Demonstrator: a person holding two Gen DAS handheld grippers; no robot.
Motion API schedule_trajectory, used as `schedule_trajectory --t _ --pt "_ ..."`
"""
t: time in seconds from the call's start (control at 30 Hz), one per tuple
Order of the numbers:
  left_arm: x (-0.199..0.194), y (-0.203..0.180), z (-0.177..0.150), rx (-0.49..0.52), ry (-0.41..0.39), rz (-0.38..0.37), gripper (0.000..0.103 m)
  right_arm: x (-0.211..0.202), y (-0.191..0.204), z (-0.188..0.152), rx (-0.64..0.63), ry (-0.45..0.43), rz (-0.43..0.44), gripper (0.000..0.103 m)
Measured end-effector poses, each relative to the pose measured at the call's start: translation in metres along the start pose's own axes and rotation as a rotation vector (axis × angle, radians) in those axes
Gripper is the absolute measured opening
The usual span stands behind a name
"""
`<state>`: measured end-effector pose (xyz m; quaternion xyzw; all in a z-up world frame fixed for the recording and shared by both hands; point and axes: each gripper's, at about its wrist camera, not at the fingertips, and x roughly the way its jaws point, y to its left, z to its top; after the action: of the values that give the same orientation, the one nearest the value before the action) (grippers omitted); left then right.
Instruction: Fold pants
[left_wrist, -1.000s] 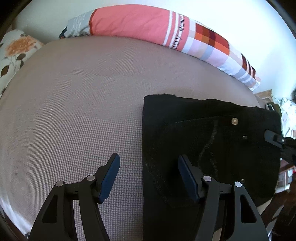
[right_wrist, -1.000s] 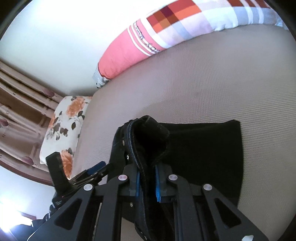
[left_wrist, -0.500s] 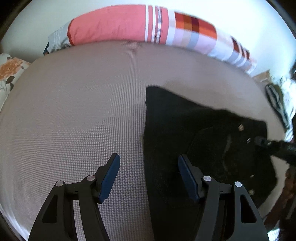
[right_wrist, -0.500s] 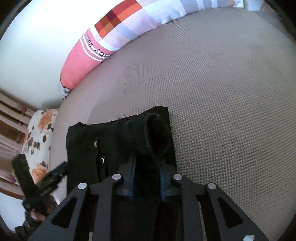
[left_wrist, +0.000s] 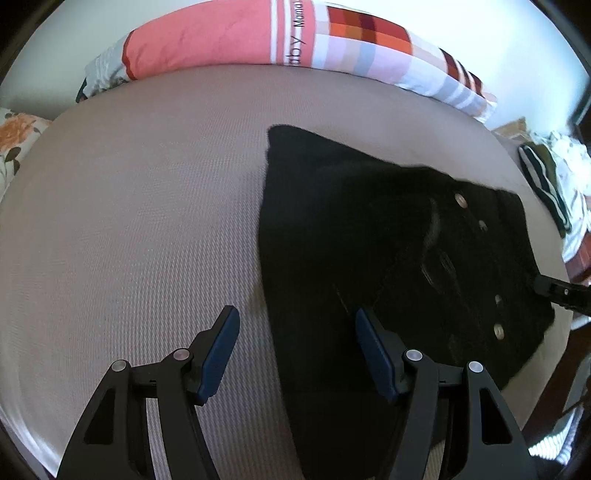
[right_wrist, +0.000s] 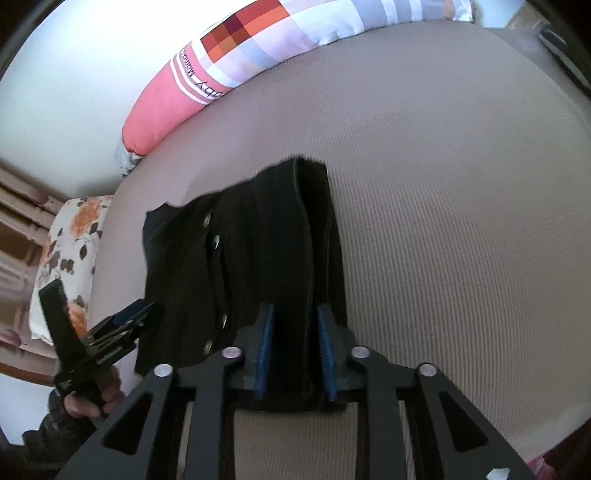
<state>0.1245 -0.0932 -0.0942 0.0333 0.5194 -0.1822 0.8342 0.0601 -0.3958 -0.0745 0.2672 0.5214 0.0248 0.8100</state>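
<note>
Bed, black pants blurred, detail lost

The left hand-held gripper is made of matte black plastic. Each of its two fingers is an open frame with a long triangular hole in it. Round silver screws sit at the joints, two on each side. The inner face of each finger carries a dark blue pad with a smooth, slightly curved surface.

The right hand-held gripper has the same black frame and the same silver screws. Its blue pads look ribbed along the edge.

In the right wrist view, a hand shows at the lower left, and below it the edge of a dark sleeve.
</note>
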Motion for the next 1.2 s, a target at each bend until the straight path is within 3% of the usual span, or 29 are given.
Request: schedule_trajectory --t 0.53,0.87,1.2 --pt "-0.015 -0.013 -0.031 0.029 0.003 0.008 0.066 -0.011 0.009 -0.033 -0.016 -0.026 -0.080 0.010" --pt "-0.012 -0.013 -0.033 0.011 0.001 0.010 0.066 0.002 -0.006 -0.030 0.029 -0.014 -0.062 0.011" --pt "-0.014 -0.013 -0.034 0.013 -0.005 0.012 0.067 0.000 -0.008 -0.028 0.038 -0.019 -0.059 0.019"
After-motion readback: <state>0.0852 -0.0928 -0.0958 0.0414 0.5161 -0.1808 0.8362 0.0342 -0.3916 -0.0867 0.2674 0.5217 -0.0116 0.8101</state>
